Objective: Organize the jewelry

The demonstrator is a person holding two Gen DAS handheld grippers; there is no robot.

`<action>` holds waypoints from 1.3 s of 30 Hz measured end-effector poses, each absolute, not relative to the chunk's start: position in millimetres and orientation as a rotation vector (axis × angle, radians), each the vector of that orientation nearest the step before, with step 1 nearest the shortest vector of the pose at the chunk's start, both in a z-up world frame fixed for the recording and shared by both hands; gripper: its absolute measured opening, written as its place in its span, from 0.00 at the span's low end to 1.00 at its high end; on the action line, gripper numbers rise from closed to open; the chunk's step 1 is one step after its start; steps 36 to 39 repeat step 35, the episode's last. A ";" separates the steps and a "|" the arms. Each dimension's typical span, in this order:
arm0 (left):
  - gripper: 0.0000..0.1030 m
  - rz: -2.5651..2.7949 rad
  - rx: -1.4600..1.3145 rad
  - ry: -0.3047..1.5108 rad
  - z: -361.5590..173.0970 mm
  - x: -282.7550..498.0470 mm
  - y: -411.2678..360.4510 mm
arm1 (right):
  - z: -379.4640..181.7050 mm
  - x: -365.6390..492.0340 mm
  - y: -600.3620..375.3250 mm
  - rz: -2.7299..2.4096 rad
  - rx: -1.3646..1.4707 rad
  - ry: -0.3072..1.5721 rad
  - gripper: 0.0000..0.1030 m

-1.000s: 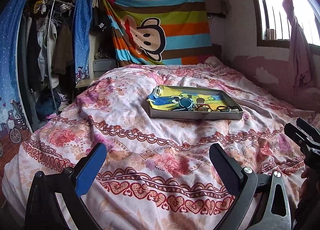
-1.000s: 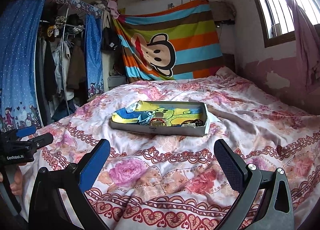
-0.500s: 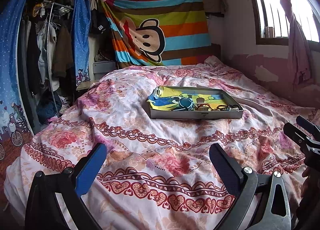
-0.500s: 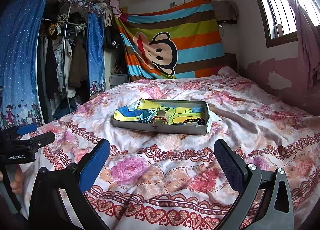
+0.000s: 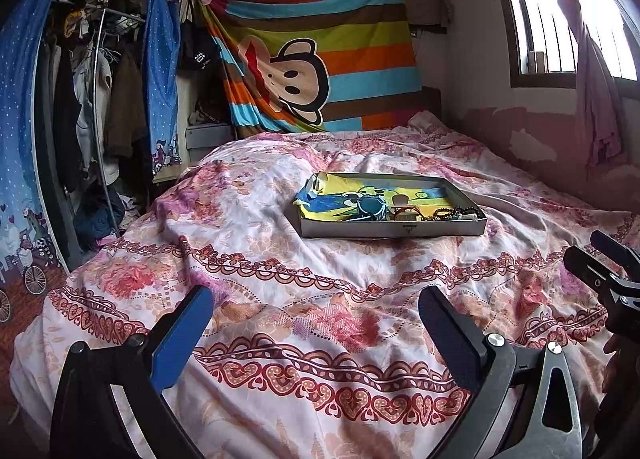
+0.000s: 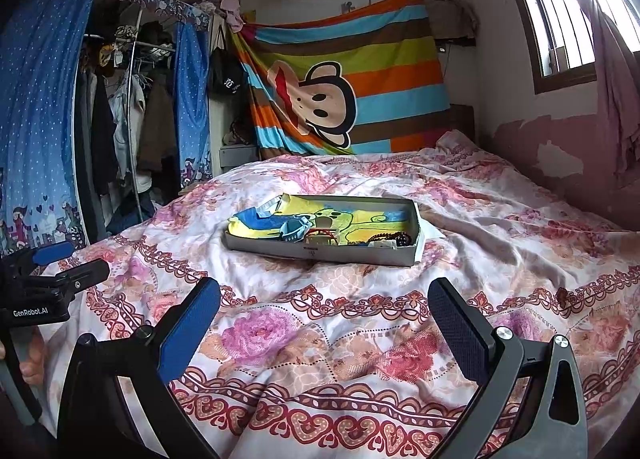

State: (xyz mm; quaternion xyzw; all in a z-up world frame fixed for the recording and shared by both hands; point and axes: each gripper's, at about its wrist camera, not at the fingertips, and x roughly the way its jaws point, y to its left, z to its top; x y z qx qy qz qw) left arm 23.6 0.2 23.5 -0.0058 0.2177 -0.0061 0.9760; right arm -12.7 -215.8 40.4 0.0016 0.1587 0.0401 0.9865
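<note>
A shallow grey box (image 5: 394,229) (image 6: 320,255) lies in the middle of the bed, lined with a yellow and blue cloth. Along its near side lie a blue round piece (image 5: 370,209) (image 6: 294,231), a red bracelet (image 5: 408,213) (image 6: 320,235) and dark beaded bracelets (image 5: 456,214) (image 6: 390,238). My left gripper (image 5: 316,333) is open and empty, low over the quilt, well short of the box. My right gripper (image 6: 324,329) is open and empty too, to the right of the left one. Each shows at the other view's edge.
A floral pink quilt (image 5: 280,279) covers the bed. An open wardrobe with hanging clothes (image 5: 92,111) stands at the left. A striped monkey blanket (image 5: 316,59) hangs on the back wall. A window with a curtain (image 5: 576,39) is at the right.
Both views have drifted slightly back and up, so the box sits a little farther off. Both grippers stay open and empty.
</note>
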 end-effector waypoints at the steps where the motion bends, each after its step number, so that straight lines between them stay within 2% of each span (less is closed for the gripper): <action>1: 1.00 -0.012 -0.011 0.438 24.0 23.7 0.3 | 39.9 -12.5 -215.4 0.081 0.003 0.319 0.99; 39: 1.00 -0.019 -0.015 0.498 17.4 31.2 5.7 | 36.8 -8.9 -215.6 0.103 -0.011 0.349 0.99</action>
